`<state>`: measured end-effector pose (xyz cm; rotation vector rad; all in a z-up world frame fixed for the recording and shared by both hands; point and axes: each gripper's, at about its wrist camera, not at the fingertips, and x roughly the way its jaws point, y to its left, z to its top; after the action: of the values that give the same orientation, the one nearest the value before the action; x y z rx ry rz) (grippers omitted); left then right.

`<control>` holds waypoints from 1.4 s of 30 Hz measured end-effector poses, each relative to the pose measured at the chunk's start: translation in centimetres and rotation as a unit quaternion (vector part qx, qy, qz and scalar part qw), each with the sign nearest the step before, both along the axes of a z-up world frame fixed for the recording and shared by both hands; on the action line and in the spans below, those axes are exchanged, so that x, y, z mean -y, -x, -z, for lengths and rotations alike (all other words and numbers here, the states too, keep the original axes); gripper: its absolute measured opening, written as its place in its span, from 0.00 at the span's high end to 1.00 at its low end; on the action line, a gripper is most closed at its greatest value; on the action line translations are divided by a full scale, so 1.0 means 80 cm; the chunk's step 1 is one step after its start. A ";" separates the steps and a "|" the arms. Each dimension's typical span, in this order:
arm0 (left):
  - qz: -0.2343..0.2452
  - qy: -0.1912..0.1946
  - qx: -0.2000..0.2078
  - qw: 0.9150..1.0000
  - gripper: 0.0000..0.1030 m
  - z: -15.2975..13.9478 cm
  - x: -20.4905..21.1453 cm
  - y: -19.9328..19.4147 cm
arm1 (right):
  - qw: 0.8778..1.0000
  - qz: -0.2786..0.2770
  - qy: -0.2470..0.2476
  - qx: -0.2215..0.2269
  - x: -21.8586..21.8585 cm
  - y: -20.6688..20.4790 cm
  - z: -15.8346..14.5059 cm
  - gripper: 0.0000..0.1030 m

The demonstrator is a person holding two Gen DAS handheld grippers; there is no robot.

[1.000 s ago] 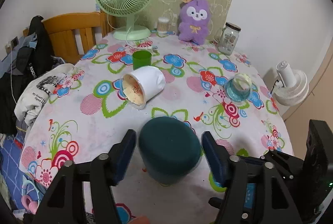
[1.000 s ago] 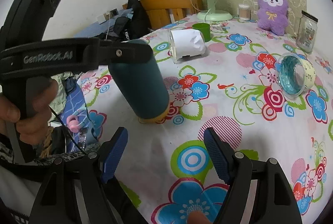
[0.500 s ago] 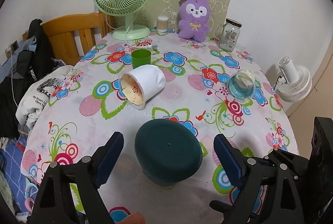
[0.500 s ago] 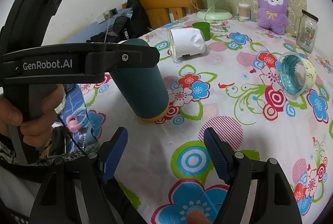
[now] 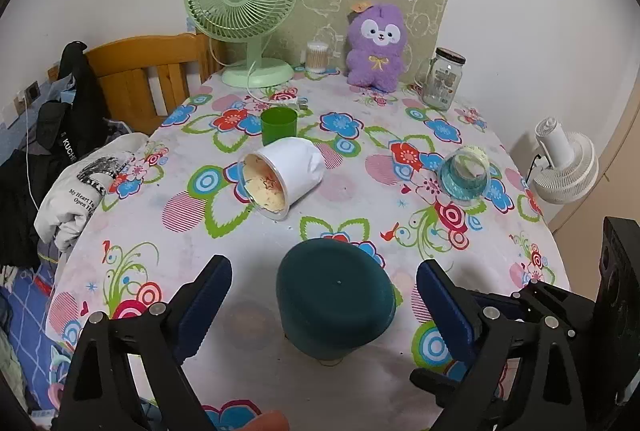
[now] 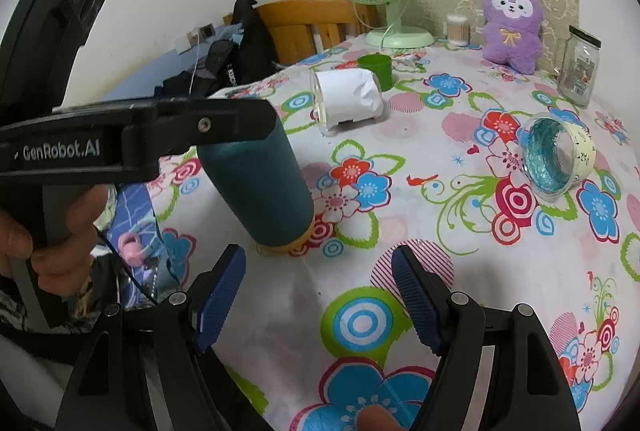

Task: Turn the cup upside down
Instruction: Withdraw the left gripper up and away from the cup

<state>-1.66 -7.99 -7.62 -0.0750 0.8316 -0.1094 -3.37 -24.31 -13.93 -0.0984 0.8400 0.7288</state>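
**Teal cup stands mouth-down near the table's front edge**

The teal cup [image 5: 335,305] rests inverted on the floral table [image 5: 224,363]. The left gripper [image 5: 324,305] is spread wide, both pads clear of the cup. The right gripper [image 6: 318,301] hangs open, empty. Mid-table, a white tub [image 5: 282,173] lies sideways, creamy residue inside. A green cup [image 5: 279,125] stands behind it, contents unseen.

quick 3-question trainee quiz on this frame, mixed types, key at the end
1. True or false: the left gripper is shut on the teal cup.
2. Which end of the teal cup rests on the tablecloth? A) closed base B) rim
3. Fill in: the white tub is ___ (upright / on its side).

Key: 1 false, its jaws stand apart, clear of the cup. 2 B. 3 on its side.
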 end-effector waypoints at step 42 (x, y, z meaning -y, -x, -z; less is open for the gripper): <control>-0.025 0.035 0.107 0.993 0.00 -0.084 -0.063 0.039 | 0.971 0.159 -0.018 0.176 -0.016 0.041 -0.132 0.00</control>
<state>-4.80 -2.94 -0.91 -0.1481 0.6105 -0.0973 -6.65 -23.01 -3.38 -0.0570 0.4858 0.4060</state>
